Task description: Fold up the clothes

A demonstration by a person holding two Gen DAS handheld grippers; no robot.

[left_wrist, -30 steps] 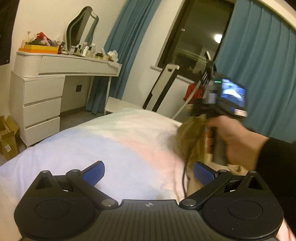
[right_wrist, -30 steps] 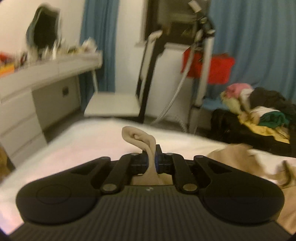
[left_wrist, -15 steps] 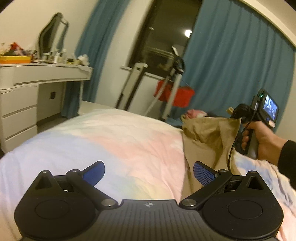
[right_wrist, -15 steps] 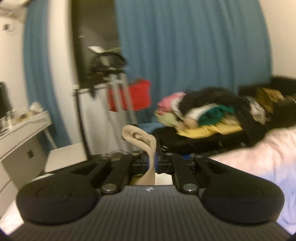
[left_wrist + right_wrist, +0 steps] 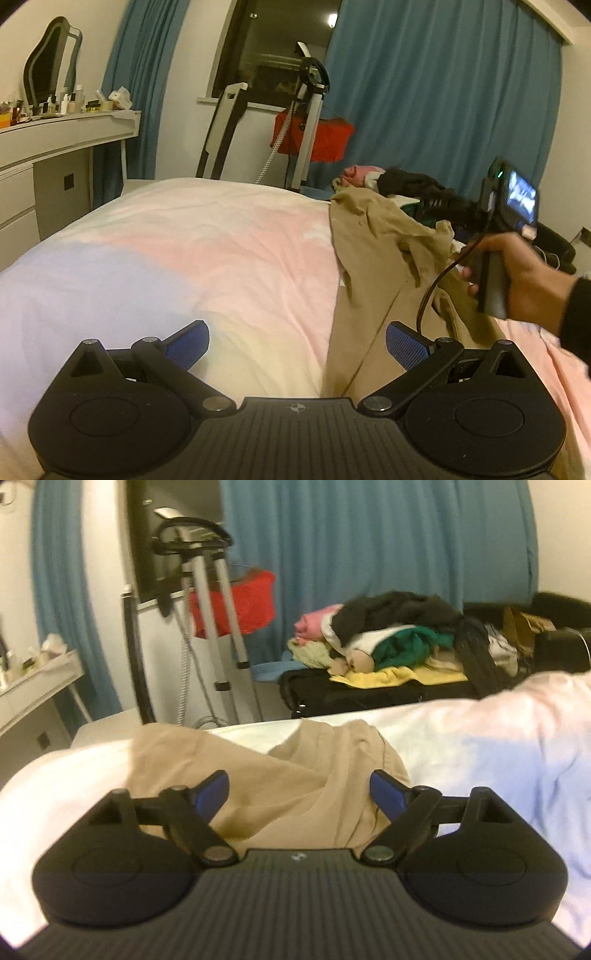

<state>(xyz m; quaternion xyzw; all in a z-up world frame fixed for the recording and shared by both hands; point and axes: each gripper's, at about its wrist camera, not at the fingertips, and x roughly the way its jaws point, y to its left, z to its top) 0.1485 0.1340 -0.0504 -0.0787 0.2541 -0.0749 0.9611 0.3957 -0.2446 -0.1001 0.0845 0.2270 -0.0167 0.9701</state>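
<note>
A tan garment (image 5: pixel 373 251) lies crumpled along the right side of the pastel bed cover (image 5: pixel 184 240). My left gripper (image 5: pixel 297 341) hangs open low over the bed, and the garment's near edge runs under its right finger (image 5: pixel 406 345). In the right wrist view the same tan garment (image 5: pixel 280 771) is heaped on the bed (image 5: pixel 480 738). My right gripper (image 5: pixel 299 794) is over it, its jaws opening wide; the cloth lies between and below them, and the pads do not press on it. A hand (image 5: pixel 517 266) holds the right gripper's handle beside the garment.
A pile of mixed clothes (image 5: pixel 388 646) sits on a dark case beyond the bed's far edge. A garment steamer stand (image 5: pixel 207 602) with a red bag is by the window. A white dressing table (image 5: pixel 55 140) stands to the left, with blue curtains (image 5: pixel 443 92) behind.
The right gripper was shut on a fold of tan cloth; its jaws now stand wide and the cloth has dropped onto the bed. Both hands swung rightward and lower.
</note>
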